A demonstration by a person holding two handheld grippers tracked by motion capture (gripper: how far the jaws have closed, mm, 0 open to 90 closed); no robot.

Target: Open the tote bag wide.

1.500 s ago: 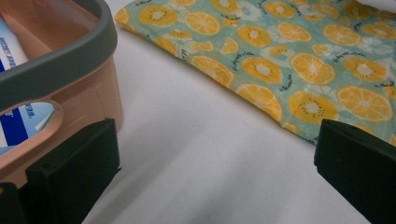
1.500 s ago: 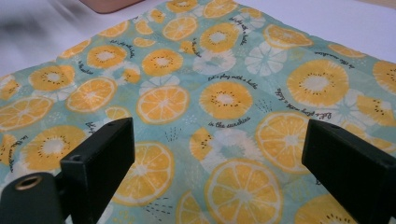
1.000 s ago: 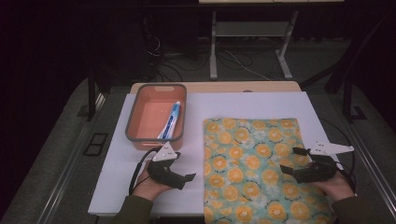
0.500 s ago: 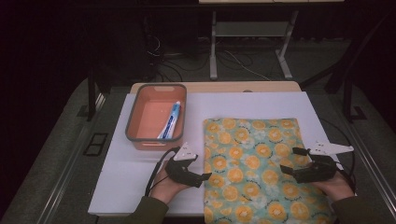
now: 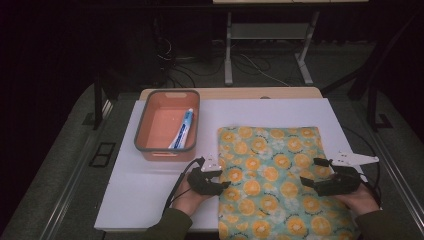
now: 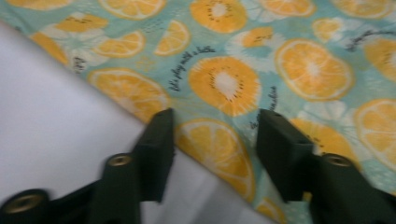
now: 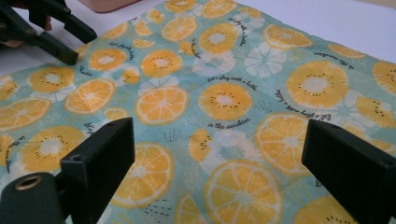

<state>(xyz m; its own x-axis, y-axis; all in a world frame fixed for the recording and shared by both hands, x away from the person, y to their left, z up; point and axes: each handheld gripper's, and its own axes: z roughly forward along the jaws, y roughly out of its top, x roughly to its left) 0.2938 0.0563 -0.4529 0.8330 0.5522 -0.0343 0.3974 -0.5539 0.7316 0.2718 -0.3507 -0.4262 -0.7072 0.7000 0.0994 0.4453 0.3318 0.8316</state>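
Left tongs (image 5: pixel 223 185): jaws stand apart and hold nothing. In the left gripper view they straddle the left hem of the orange-print cloth (image 6: pixel 280 56), one jaw over the bare white desk (image 6: pixel 51 140), the other over the fabric. Whether either jaw touches the fabric cannot be told.

Right tongs (image 5: pixel 309 172): jaws spread wide, holding nothing. In the right gripper view they sit low over the right part of the cloth (image 7: pixel 224 100), the printed fabric visible between them. Contact with the cloth cannot be confirmed.

Location of the work piece: the cloth (image 5: pixel 277 175) lies flat on the right half of the desk (image 5: pixel 150 195), its near edge running towards the desk's front edge, apparently folded into a rectangle.

Progress, as judged: approach stage only. Both tongs are positioned at opposite sides of the cloth, but no edge is pinched and no part is lifted or turned over. Grasping and any folding or moving remain to be done.

Differences between views: the high view gives the whole layout, including an orange bin (image 5: pixel 142 142) at the desk's left rear holding a tube (image 5: pixel 184 127), standing apart from the cloth. The left gripper view settles what the high view cannot: the jaws bracket the hem itself. The right gripper view shows the left tongs (image 7: pixel 74 44) at the cloth's far side and the printed lettering, neither legible from above.
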